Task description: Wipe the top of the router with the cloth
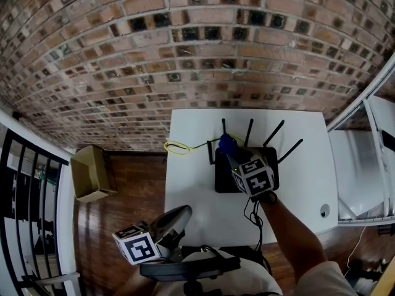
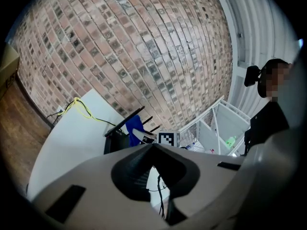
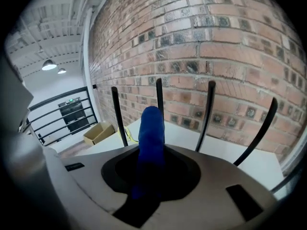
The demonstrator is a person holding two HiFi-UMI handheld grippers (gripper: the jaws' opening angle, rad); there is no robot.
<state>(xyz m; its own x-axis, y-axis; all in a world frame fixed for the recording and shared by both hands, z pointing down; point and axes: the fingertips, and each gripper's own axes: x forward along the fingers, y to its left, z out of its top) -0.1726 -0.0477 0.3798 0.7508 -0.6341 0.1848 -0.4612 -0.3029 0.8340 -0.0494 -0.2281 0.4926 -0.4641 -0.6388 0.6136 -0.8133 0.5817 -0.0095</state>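
The black router (image 1: pixel 225 176) with several upright antennas (image 1: pixel 249 131) lies on the white table (image 1: pixel 296 140). My right gripper (image 1: pixel 231 156) is over the router's top, shut on a blue cloth (image 1: pixel 227 144). In the right gripper view the cloth (image 3: pixel 151 128) stands up between the jaws of the right gripper (image 3: pixel 151 150), with antennas (image 3: pixel 209 114) just beyond; the router body is hidden there. My left gripper (image 1: pixel 180 213) hangs off the table's near left corner, shut and holding nothing. From the left gripper (image 2: pixel 152 146), the router (image 2: pixel 116 139) and cloth (image 2: pixel 134 126) show ahead.
A yellow cable (image 1: pixel 179 147) loops on the table left of the router, and a black cord (image 1: pixel 253 217) trails off its near edge. A cardboard box (image 1: pixel 91 172) sits on the wood floor at left by a black railing (image 1: pixel 28 184). The brick wall (image 1: pixel 185 54) backs the table; white shelving (image 1: pixel 364 165) stands at right.
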